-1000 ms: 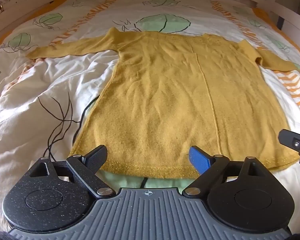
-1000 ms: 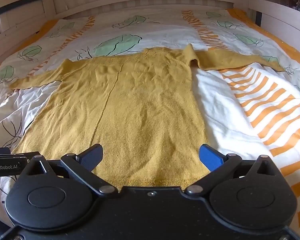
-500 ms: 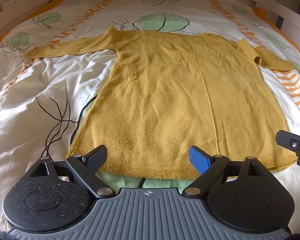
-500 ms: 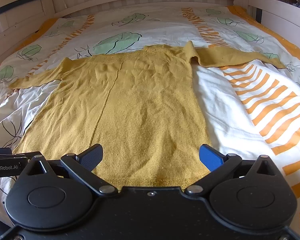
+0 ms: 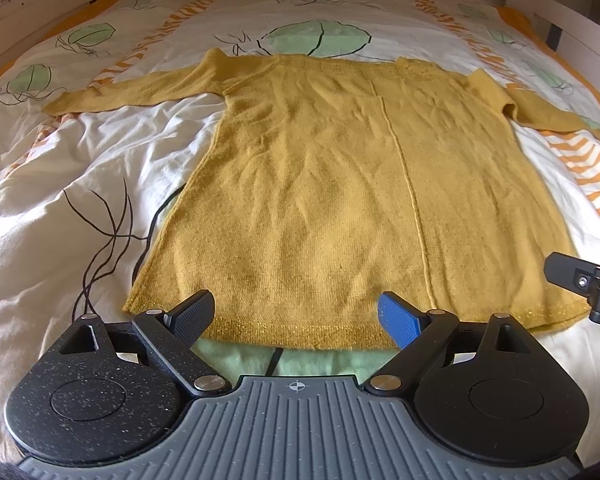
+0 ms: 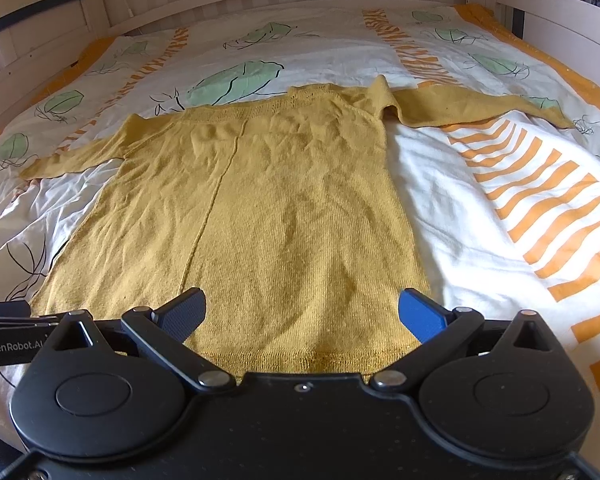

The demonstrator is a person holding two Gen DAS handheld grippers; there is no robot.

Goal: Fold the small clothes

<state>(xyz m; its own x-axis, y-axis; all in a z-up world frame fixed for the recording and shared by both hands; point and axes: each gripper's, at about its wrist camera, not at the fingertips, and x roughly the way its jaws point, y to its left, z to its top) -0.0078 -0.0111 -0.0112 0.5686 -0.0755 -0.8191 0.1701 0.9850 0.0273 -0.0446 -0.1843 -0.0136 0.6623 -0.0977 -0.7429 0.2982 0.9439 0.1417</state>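
Through my left wrist camera, my left gripper point(image 5: 296, 314) has its fingers spread wide with nothing between them, poised right at the glittery hem of the mustard-yellow knit sweater point(image 5: 352, 184), which lies flat on the leaf-printed duvet point(image 5: 52, 208) with both sleeves stretched out sideways, and a bit of my other gripper pokes in at the right edge. Over on the right wrist camera, my right gripper point(image 6: 302, 312) is also spread wide and empty, sitting over the sweater's right hem corner point(image 6: 396, 344), orange stripes beside it.
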